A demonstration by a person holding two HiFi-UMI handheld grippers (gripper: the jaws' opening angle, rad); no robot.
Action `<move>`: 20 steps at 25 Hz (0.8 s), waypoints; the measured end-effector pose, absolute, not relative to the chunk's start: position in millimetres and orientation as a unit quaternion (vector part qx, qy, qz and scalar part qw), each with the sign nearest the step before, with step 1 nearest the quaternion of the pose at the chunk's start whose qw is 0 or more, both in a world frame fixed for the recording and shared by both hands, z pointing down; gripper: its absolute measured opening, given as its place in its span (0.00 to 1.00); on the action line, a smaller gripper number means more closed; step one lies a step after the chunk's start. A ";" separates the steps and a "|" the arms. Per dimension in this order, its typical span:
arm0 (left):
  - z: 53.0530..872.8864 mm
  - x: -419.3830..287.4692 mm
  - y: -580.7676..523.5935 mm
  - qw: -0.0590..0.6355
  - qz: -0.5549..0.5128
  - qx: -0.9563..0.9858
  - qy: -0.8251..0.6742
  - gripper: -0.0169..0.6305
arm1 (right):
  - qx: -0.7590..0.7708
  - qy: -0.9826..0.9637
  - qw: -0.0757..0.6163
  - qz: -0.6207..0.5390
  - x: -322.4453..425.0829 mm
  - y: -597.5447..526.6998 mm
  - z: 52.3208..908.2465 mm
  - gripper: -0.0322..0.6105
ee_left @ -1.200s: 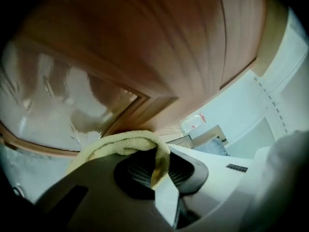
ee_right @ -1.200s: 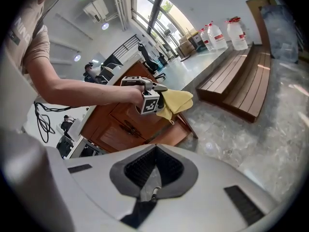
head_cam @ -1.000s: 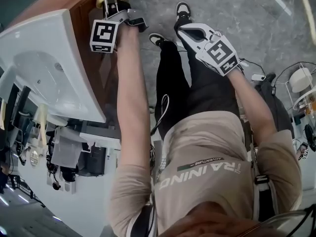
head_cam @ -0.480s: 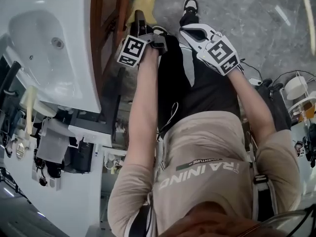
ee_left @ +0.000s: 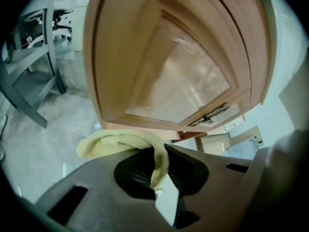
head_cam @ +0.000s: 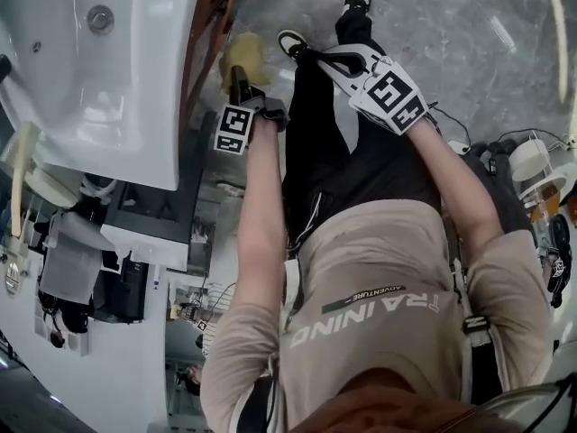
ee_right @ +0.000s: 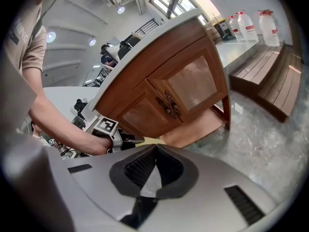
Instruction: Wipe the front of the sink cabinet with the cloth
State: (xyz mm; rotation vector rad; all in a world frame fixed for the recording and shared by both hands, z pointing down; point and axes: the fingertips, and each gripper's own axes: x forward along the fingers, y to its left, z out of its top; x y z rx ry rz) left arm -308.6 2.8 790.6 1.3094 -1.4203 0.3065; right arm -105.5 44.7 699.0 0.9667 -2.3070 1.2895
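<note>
**Inspector:** Where is the cloth?
**Assessor:** The yellow cloth (ee_left: pixel 120 144) is clenched in the left claw (ee_left: pixel 158 151), low before the sink cabinet (ee_left: pixel 164 81) door. Contact cannot be confirmed.
**Inspector:** Which step?
**Assessor:** Wiping, judged part done. Next: press the cloth flat and sweep across the panel.
**Inspector:** The other claw?
**Assessor:** The right claw (ee_right: pixel 155 148) is clenched on nothing, held aside.
**Inspector:** Surroundings?
**Assessor:** White sink (head_cam: pixel 117 79) above, grey stone floor (head_cam: pixel 469 25) below

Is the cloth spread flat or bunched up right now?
Bunched: the cloth is a rolled wad, one end pinched in the left gripper, whose jaws are shut on it.
</note>
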 end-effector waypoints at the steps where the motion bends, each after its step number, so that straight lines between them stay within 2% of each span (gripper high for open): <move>1: 793.8 -324.1 6.8 0.559 0.128 0.549 -0.608 0.09 | 0.337 -0.810 0.164 0.451 -115.7 46.8 698.0 0.07; 10: 836.3 -420.6 27.5 0.555 0.141 0.512 -0.640 0.09 | 0.318 -0.815 0.173 0.452 -194.9 68.7 699.1 0.07; 20: 843.1 -422.6 0.6 0.559 0.108 0.524 -0.634 0.09 | 0.329 -0.808 0.174 0.456 -212.2 80.3 702.3 0.07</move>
